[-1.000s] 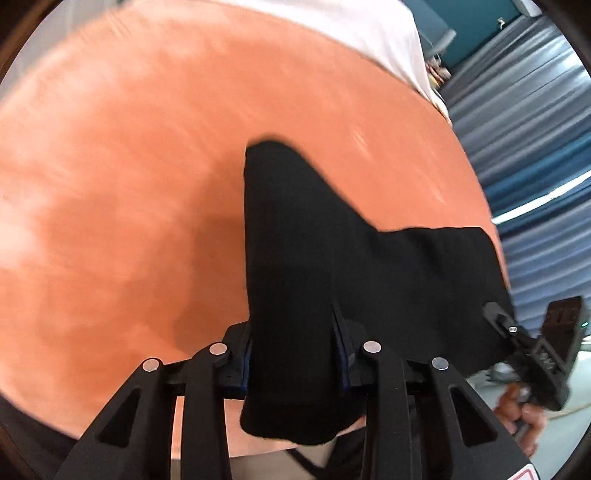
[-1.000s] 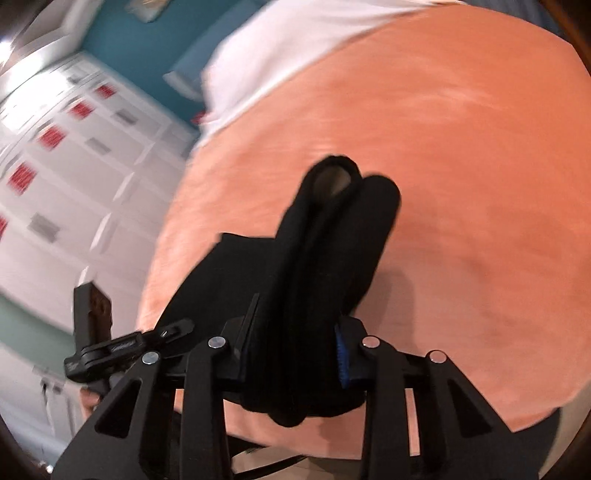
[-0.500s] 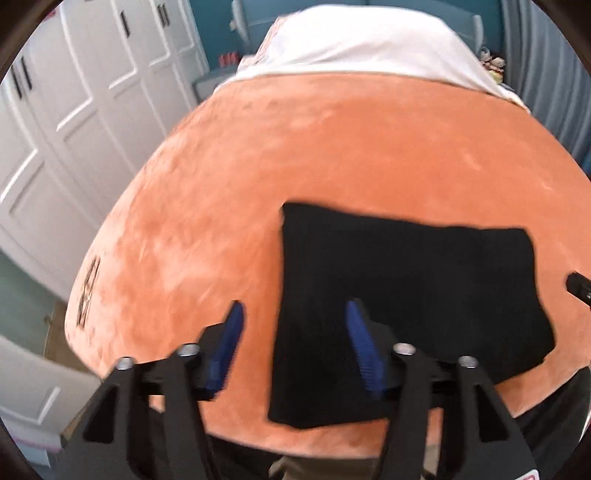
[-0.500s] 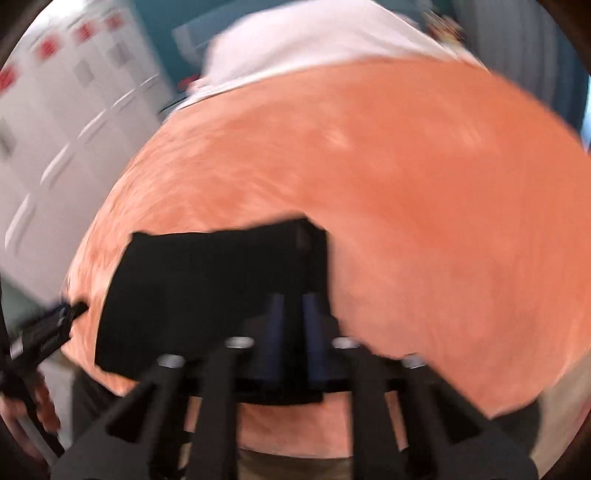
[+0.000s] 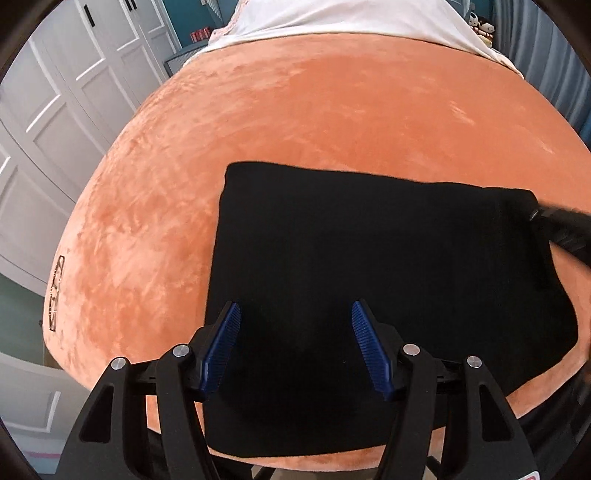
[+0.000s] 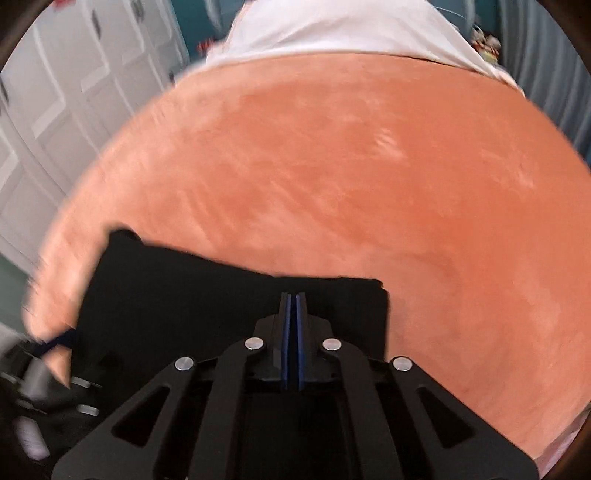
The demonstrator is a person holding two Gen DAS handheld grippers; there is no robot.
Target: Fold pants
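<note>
Left tongs [image 5: 295,347]: spread wide, gripping nothing, at lower centre of frame over the pants [image 5: 369,258]. Right tongs [image 6: 291,332]: blue pads pressed together, nothing visible between them. The black pants lie folded flat on the orange bed [image 5: 295,110], near its front edge.

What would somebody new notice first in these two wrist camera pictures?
The black pants, folded into a flat rectangle, stand out sharply against the orange plush bed cover, near its front edge. The left gripper hangs over the near part of the pants with its blue-padded jaws wide apart and nothing between them, while the right gripper sits over the pants' right end with jaws pressed together. A white sheet lies at the far end.
</note>
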